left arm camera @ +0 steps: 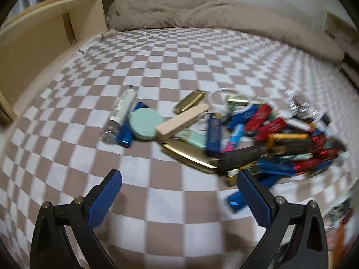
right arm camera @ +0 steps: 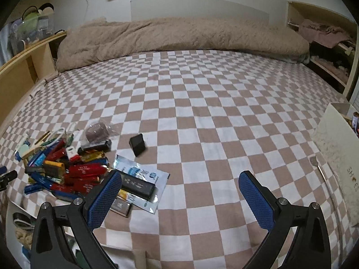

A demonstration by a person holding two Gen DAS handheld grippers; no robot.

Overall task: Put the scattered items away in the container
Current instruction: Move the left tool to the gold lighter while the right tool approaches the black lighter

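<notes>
The scattered items (left arm camera: 258, 134) lie in one heap on the checkered bed cover (right arm camera: 213, 103), near the front left corner of the bed: many red, blue and black sticks, gold cases and a white cord. At the heap's left end, in the left wrist view, lie a round mint box (left arm camera: 145, 123), a pale wooden block (left arm camera: 182, 121) leaning on it, a clear tube (left arm camera: 122, 112) and a blue lighter (left arm camera: 126, 134), all touching or just beside each other. A small black box (right arm camera: 138, 144) stands alone a little beyond the heap, and a black flat case (right arm camera: 138, 185) lies on a white packet (right arm camera: 143, 179) at its near side.

The container (right arm camera: 336, 157), a white box, stands at the right edge of the bed, well apart from the heap, with a metal fork-like stick (right arm camera: 323, 174) lying just beside its wall. A beige blanket (right arm camera: 179, 35) covers the far edge; wooden shelves (left arm camera: 44, 38) run along the left edge. The middle of the cover is bare.

The left gripper (left arm camera: 179, 179) is spread wide and holds nothing; the heap begins just beyond its right finger. The right gripper (right arm camera: 179, 179) is also spread and holds nothing, between heap and container.
</notes>
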